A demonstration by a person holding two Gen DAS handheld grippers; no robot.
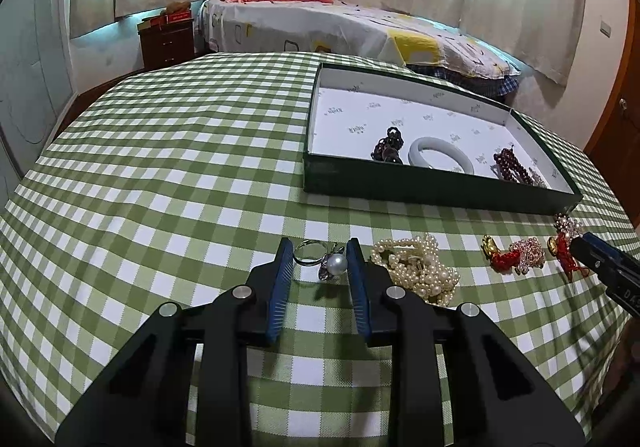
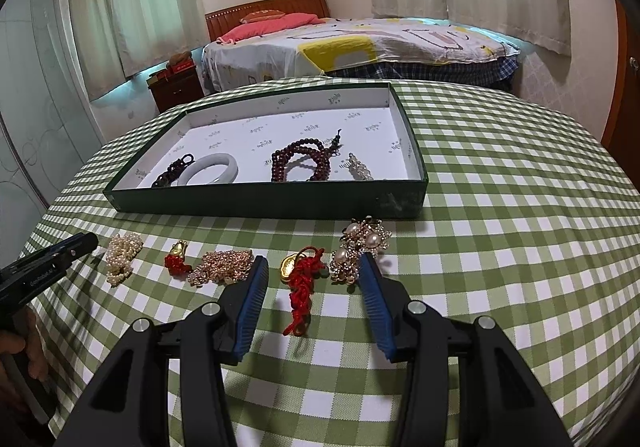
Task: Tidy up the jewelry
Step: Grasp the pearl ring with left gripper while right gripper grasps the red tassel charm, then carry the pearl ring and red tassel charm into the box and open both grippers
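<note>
Your left gripper (image 1: 320,261) has its fingers (image 1: 283,267) closed in on the pearl ring (image 1: 326,261), near-left on the counter (image 1: 160,167). The grip's only on the ring's edges, so it could pop out sideways when you lift. Right gripper (image 2: 314,279) is half open w/ nothing held, straddling the red charm (image 2: 302,283). The box (image 1: 420,189) sits far right; watch you don't clip its wall.

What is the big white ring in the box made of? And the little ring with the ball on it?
The white bangle looks like polished stone, maybe jade or glass: thick, smooth, milky, with a soft shine. The small ring between the left gripper pads looks like silvery metal, thin and shiny; its round ball gleams like a pearl, real or imitation.
</note>
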